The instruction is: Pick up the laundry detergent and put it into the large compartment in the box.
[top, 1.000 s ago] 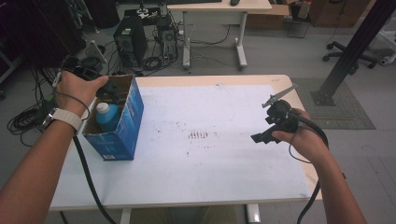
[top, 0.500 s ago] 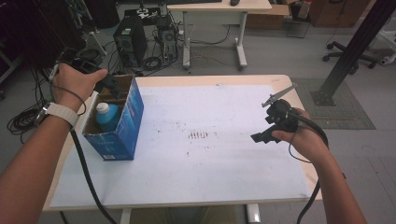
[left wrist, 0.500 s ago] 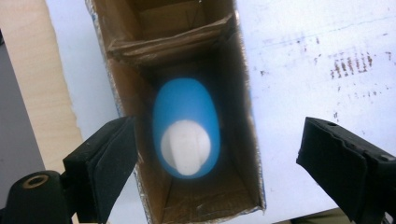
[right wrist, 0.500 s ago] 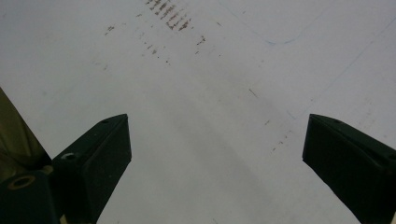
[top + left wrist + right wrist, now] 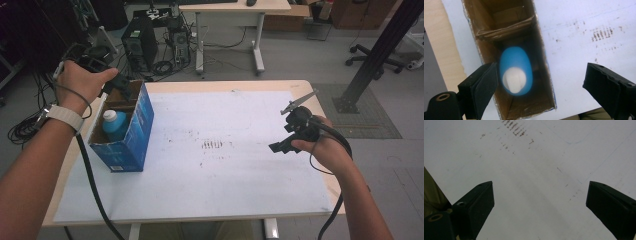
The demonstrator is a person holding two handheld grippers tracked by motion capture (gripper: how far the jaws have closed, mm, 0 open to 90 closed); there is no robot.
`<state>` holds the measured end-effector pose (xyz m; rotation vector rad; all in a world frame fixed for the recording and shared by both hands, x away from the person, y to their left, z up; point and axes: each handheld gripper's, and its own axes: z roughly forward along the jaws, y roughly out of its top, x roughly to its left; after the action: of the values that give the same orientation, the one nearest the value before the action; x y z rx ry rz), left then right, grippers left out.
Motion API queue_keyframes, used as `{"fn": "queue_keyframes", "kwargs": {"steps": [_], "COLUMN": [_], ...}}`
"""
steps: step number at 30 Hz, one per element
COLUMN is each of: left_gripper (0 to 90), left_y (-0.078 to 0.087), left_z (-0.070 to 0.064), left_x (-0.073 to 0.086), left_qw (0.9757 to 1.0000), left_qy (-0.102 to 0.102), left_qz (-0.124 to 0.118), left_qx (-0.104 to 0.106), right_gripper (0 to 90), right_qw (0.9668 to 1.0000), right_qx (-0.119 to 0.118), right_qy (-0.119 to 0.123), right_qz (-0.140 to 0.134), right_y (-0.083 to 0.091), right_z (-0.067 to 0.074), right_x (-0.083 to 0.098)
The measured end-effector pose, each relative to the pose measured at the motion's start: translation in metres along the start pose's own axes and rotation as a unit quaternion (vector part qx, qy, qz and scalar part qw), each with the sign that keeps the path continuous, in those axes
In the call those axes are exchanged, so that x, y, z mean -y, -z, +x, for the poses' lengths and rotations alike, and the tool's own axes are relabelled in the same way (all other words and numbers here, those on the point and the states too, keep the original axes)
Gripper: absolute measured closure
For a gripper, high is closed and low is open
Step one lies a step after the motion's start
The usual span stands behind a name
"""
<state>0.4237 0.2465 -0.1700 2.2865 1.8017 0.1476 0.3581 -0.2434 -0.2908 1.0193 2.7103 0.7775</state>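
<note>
Box [image 5: 131,140] holds 1 bottle [image 5: 114,124] (blue, white cap); 2 grippers gaping.

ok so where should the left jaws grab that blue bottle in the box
Grip the blue bottle at its white cap and neck, coming straight down from above. It stands upright in the narrow cardboard box, whose walls block its sides. The left gripper is open above it.

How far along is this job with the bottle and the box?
Looks done: the blue bottle stands inside the blue cardboard box. In hand: the left gripper hovers above it, jaws open and apart from the bottle. The right gripper hangs open over the white table cover. What is left is unclear; the box's second compartment looks unfilled.
</note>
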Motion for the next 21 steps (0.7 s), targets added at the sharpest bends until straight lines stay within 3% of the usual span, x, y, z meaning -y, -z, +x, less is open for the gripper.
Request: {"fn": "queue_keyframes", "kwargs": {"steps": [8, 21], "left_gripper": [12.1, 11.8], "left_y": [0.010, 0.019], "left_z": [-0.006, -0.026], "left_x": [-0.004, -0.009], "left_qw": [0.9999, 0.9982], "left_qy": [-0.013, -0.059], "left_qz": [-0.005, -0.003], "left_qx": [0.002, 0.010], "right_gripper": [8.2, 8.2], "right_qw": [1.0000, 1.0000], "right_qx": [0.000, 0.001], "right_qy": [-0.001, -0.001], "right_qz": [0.000, -0.001], "right_y": [0.001, 0.001], "right_z": [0.000, 0.000], "right_x": [0.001, 0.000]}}
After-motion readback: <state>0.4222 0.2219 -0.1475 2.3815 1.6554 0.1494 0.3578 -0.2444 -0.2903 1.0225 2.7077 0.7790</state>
